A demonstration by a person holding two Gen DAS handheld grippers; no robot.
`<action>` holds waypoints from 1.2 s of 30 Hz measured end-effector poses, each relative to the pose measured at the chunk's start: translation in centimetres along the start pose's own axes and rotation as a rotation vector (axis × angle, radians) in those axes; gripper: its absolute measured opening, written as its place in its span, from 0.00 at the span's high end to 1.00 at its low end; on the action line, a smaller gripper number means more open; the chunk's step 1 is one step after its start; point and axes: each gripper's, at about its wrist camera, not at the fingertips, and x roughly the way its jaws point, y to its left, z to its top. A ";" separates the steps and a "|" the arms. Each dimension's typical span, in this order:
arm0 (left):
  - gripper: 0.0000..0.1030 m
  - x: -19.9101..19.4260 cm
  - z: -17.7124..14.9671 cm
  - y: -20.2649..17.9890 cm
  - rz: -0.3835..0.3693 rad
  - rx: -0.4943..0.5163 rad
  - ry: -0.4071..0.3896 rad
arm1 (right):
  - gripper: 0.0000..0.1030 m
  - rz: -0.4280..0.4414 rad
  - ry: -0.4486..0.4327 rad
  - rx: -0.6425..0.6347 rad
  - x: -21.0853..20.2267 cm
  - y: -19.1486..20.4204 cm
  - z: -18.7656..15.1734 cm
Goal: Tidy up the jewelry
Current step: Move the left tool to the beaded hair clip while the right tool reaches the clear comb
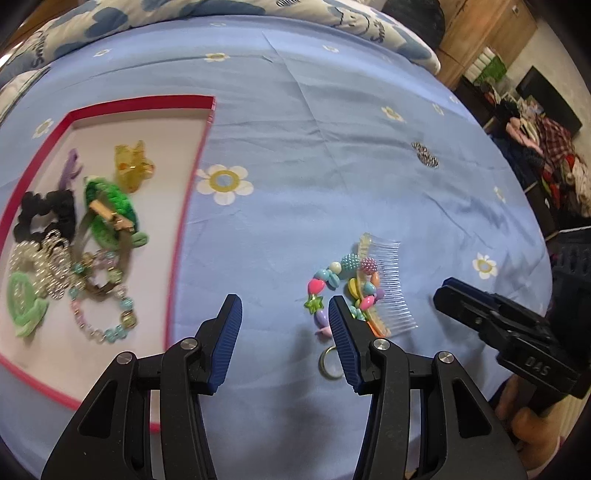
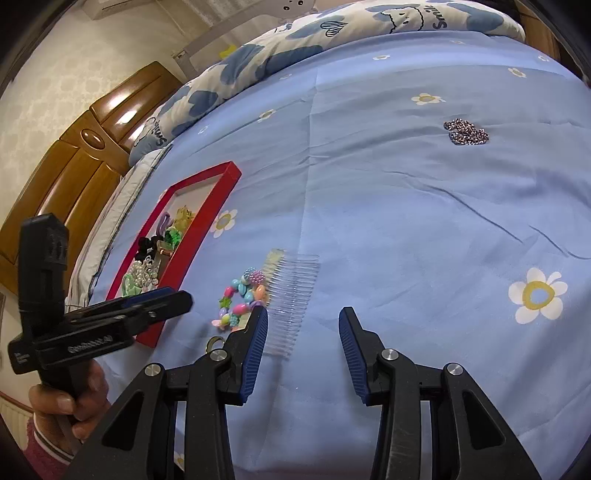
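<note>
My left gripper [image 1: 283,298] hovers open over the blue bedsheet with nothing between its fingers. Just right of its right finger lie a colourful bead bracelet [image 1: 341,282], a clear hair comb [image 1: 393,284] and a small gold ring [image 1: 330,364]. To its left, a red-rimmed tray [image 1: 192,177] holds several hair ties, bracelets and clips. My right gripper [image 2: 303,310] is open too; the comb [image 2: 293,291] lies against its left finger, with the bracelet [image 2: 240,295] and ring [image 2: 215,343] further left. A silver chain [image 2: 467,131] lies far off on the sheet.
A patterned quilt [image 2: 332,26] is bunched along the bed's far edge, with a wooden headboard [image 2: 74,162] behind the tray [image 2: 221,188]. A hand [image 2: 70,402] holds the left gripper [image 2: 183,295] beside the tray. Clothes and furniture [image 1: 546,155] stand past the bed's right edge.
</note>
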 end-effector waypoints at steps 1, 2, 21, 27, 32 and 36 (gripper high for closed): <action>0.54 0.4 0.1 -0.2 -0.001 0.007 0.006 | 0.59 0.003 0.000 0.004 0.0 -0.1 0.0; 0.54 0.7 0.2 -0.4 -0.003 0.014 0.012 | 0.59 0.002 0.000 0.007 0.0 -0.3 0.1; 0.90 2.3 0.4 -2.4 0.032 0.132 0.013 | 0.58 0.010 0.033 0.033 1.3 -1.4 0.0; 0.90 0.0 0.9 -0.4 0.003 0.059 -0.035 | 0.58 0.079 0.075 0.030 2.7 -0.7 -0.3; 0.90 -1.3 1.3 0.9 0.004 0.023 -0.062 | 0.58 0.119 0.073 0.061 3.4 -0.8 0.0; 0.90 -1.8 1.4 1.3 0.004 0.010 -0.070 | 0.83 0.119 0.081 0.041 3.9 0.0 0.3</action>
